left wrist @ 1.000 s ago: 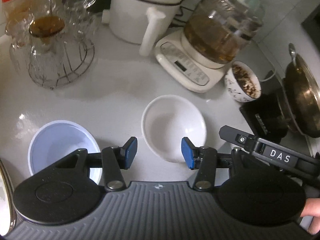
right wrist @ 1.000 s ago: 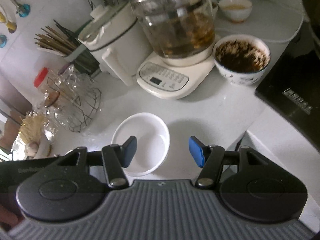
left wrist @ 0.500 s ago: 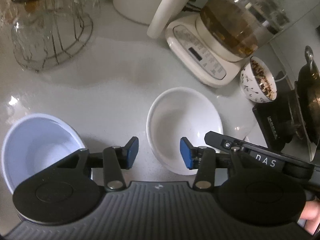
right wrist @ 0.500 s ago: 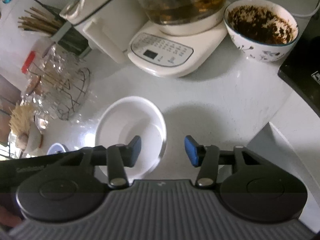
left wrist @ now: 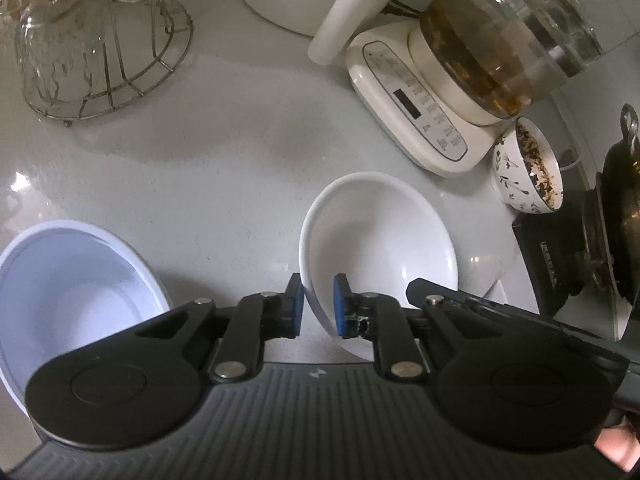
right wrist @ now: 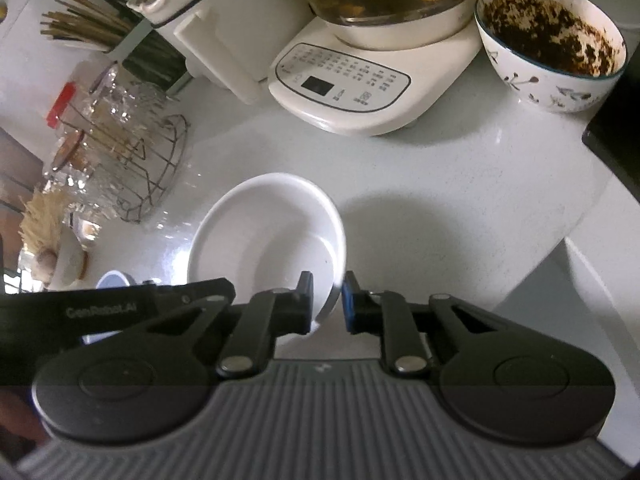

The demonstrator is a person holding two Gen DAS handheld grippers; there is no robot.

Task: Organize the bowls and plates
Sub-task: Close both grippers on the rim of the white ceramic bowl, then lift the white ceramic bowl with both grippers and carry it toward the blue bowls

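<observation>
Well, both grippers are pinching the same white bowl (left wrist: 380,240) by its rim, from opposite sides. The left gripper (left wrist: 318,306) is closing narrowly over the near-left edge, one pad inside and one outside the wall; the right gripper (right wrist: 328,300) is doing the same on the bowl's other side. The bowl is sitting on the pale countertop (left wrist: 240,168), near the kettle base (left wrist: 416,104), with a bluish bowl (left wrist: 64,296) off to the left, well apart. It looks like glazed ceramic: stiff, smooth, probably slippery and breakable, so the thin rim seems the only purchase, and a level lift looks wise.
</observation>
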